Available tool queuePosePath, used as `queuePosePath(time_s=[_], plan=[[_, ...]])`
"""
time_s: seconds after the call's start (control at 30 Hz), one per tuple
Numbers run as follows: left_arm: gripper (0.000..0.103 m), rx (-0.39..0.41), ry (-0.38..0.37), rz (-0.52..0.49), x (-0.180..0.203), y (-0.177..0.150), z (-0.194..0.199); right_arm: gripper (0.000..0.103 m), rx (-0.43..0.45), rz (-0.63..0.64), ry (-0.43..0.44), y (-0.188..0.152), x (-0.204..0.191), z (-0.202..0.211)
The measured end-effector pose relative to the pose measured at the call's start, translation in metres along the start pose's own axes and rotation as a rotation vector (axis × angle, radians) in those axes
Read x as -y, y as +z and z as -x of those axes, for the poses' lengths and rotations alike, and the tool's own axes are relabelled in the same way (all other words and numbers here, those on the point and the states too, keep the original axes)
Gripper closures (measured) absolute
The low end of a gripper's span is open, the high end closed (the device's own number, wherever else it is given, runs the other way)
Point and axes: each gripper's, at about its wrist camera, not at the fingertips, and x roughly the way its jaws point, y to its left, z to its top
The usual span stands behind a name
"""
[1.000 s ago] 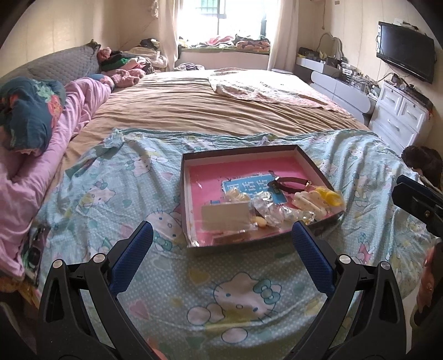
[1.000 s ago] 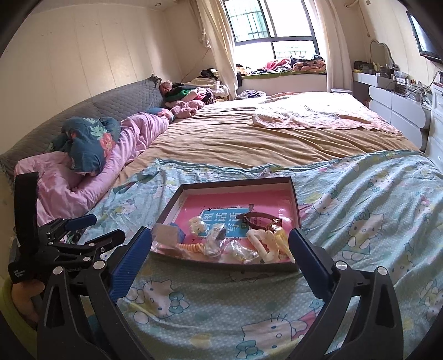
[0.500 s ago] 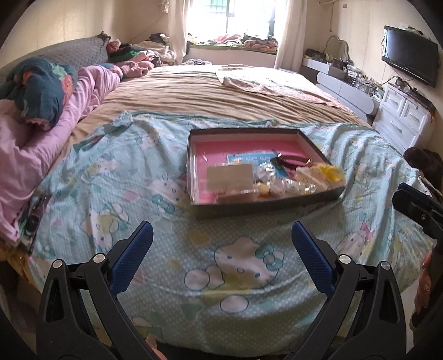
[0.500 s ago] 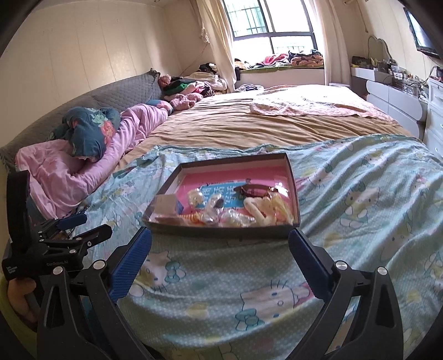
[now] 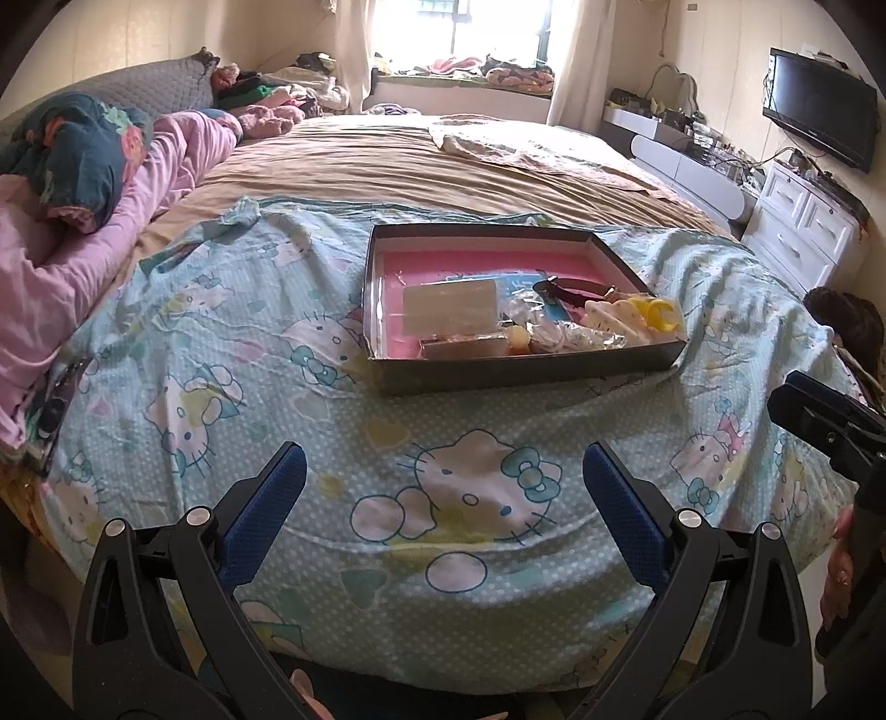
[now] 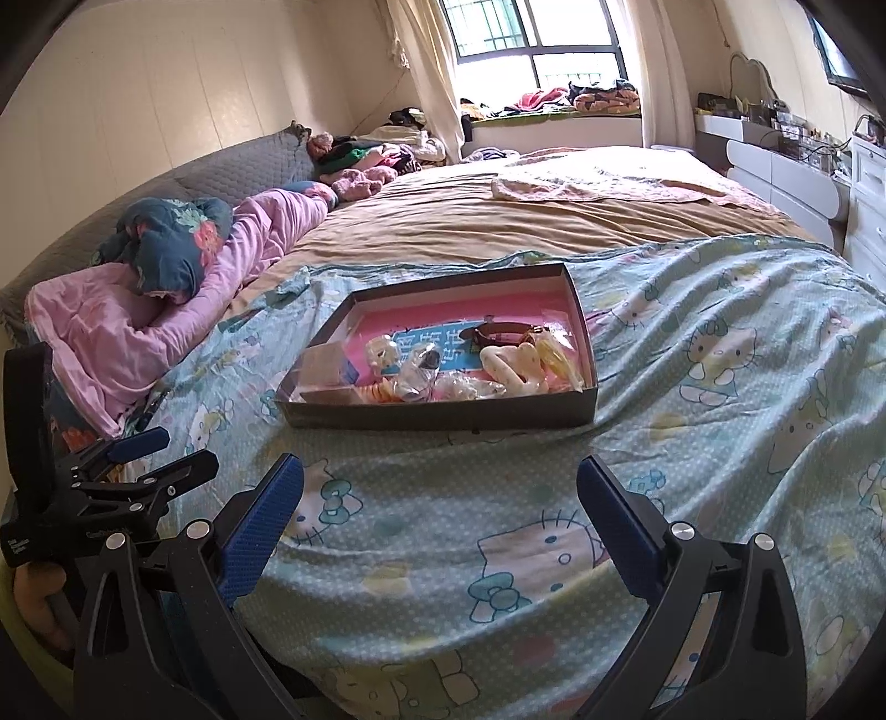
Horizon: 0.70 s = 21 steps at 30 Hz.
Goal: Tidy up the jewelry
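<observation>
Both grippers are just hanging out over the near edge of the bed, nothing in either one. The left gripper (image 5: 443,482) has its blue pads (image 5: 268,507) spread wide, holding nothing, and the right gripper (image 6: 440,493) is the same deal, jaws wide apart and empty. Each one peeks into the other's view: the left shows at the left edge of the right wrist view with a hand (image 6: 39,603) under it, and the right sits at the far right of the left wrist view. Below both is a light blue cartoon-cat sheet (image 5: 459,498), and further up on it, well apart from either gripper, sits the box (image 5: 520,368), a shallow dark tray with a pink inside. The jewelry is piled toward its near right part: a brown watch (image 5: 576,289), a yellow ring-shaped thing (image 5: 656,313), some cream hair clips (image 6: 512,363), a few crinkly clear bags (image 5: 559,332) and a pale flat card (image 5: 449,313) on the left. Beyond the box there's a tan blanket (image 5: 415,160), a pink quilt (image 5: 66,260) on the left, a window (image 6: 531,39) at the back and a TV (image 5: 819,122) on the right wall.
</observation>
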Motion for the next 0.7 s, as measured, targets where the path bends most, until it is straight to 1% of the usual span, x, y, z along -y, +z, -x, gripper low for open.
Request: queuePosePath(time_s=[0.7], plan=[[0.009,-0.002,0.008,-0.006,0.0031,-0.0059,0.0024,0.005,-0.017,0.000,0.004,-0.0043,0.0026,0.0000]])
